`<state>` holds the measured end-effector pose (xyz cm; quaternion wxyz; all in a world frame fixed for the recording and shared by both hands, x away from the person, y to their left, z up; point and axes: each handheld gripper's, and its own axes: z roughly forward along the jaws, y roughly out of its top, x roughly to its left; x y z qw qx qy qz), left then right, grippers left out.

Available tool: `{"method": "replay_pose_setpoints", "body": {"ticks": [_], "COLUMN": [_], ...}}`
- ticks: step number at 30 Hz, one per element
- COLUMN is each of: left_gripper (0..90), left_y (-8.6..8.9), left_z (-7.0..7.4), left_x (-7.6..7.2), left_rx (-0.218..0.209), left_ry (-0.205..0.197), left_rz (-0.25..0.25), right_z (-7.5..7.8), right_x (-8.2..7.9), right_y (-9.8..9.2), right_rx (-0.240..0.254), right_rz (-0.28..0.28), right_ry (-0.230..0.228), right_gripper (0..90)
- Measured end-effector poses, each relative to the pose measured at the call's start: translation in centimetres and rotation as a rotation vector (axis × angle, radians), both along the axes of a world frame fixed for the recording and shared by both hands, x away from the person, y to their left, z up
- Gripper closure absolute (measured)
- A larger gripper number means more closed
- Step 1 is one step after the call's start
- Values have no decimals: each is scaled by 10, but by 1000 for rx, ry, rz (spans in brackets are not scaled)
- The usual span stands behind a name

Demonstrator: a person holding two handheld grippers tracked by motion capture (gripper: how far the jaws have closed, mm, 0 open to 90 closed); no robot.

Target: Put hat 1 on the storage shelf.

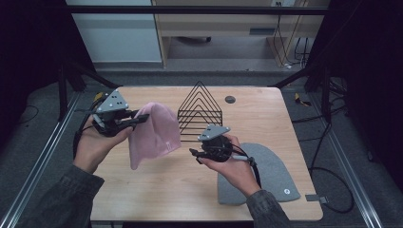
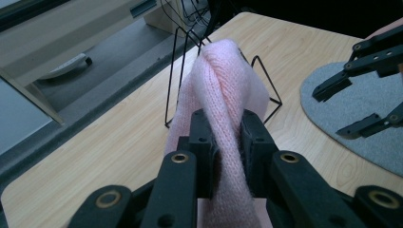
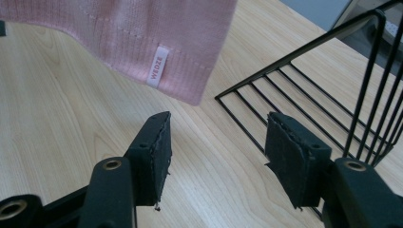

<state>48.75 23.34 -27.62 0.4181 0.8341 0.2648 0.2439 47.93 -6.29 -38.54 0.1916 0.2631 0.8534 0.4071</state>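
Note:
A pink knit beanie hangs in the air over the left half of the table, pinched at its top by my left gripper. In the left gripper view the two black jaws squeeze a fold of the pink beanie. My right gripper hovers near the table's middle, open, with nothing between its pads. In the right gripper view the beanie's ribbed hem with a small label hangs just beyond the open right gripper. A grey beanie lies flat on the table at the right, under my right hand.
A black wire rack with triangular dividers stands at the table's middle back, close to the pink beanie's right side. A small round grey cap sits in the tabletop behind it. Dark frame rails run along both sides of the table.

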Motion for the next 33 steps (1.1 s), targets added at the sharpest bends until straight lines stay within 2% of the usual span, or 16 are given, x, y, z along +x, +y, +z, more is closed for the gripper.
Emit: {"method": "replay_pose_setpoints", "body": {"ticks": [3,7,15,16,22,27,33], "left_gripper": [774,774,774,774,773,773,772], "left_y": [-1,-6,-13,-14,-18,-20,-21], "left_z": [4,13,23,24,32,43,50], "left_x": [1,2,5,5,5,6,4], "left_rx": [1,2,-26,-36,-36,-53,-68], "left_ry": [-1,-8,-10,-11,-22,-36,-43], "left_rz": [-2,-10,-30,-28,-33,-39,-59], "right_z": [1,10,20,21,23,26,43], "right_x": [2,6,13,13,16,21,34], "right_y": [3,10,9,9,3,6,11], "right_rx": [11,-4,2,1,12,12,39], "right_rz": [7,16,4,5,1,7,13], "right_ry": [9,0,7,9,15,15,-5], "right_gripper": [423,419,374,373,395,394,410]}}
